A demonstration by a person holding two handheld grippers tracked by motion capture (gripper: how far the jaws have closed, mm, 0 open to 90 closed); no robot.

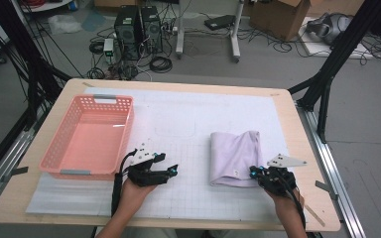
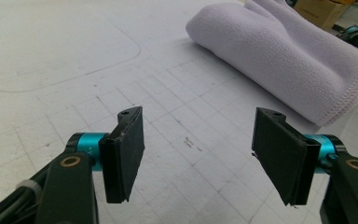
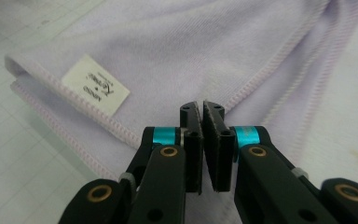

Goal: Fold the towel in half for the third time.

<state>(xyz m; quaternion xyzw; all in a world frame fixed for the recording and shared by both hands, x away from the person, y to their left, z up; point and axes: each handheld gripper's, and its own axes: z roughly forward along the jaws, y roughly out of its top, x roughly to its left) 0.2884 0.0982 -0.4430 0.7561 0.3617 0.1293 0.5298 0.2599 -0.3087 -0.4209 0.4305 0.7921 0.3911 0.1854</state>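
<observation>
With the right claw (image 3: 201, 109) pinched shut at the near edge of the folded towel (image 1: 234, 157) lying right of the basket (image 1: 59, 148) and the left claw (image 2: 198, 156) wide and empty, the thin hem could slip out on lifting

tongs (image 3: 201, 140): black jaws | teal collars | brass screws | black cables

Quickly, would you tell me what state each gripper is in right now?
Left gripper: open, nothing between its jaws.
Right gripper: shut at the towel's edge; any pinched cloth can't be seen.
</observation>
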